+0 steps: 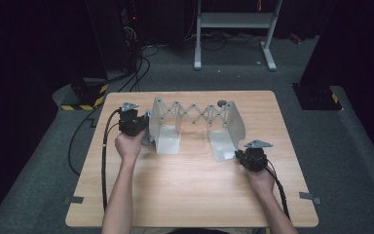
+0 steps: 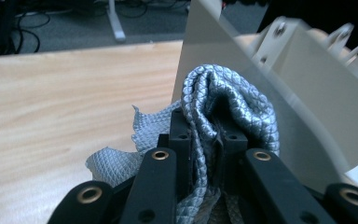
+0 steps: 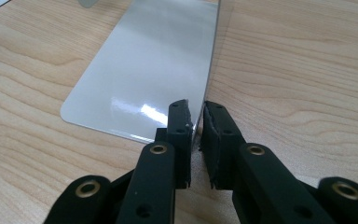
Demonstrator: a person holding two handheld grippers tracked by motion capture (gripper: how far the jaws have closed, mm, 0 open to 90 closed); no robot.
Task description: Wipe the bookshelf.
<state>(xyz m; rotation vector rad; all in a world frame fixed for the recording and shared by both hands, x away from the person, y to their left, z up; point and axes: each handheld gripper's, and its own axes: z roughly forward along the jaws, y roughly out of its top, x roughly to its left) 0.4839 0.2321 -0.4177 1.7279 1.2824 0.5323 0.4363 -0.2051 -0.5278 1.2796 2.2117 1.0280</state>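
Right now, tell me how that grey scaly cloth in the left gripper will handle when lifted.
The grey cloth bunches in folds between the left gripper jaws, so it is probably floppy and will drape. It looks thin, likely light. Its loose edge hangs beside the metal rack and might snag.

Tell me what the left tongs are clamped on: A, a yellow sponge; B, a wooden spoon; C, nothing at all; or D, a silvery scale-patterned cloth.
D: in the left gripper view, the left tongs are shut on a bunched silvery cloth with a scale pattern, right beside the metal rack's end plate.
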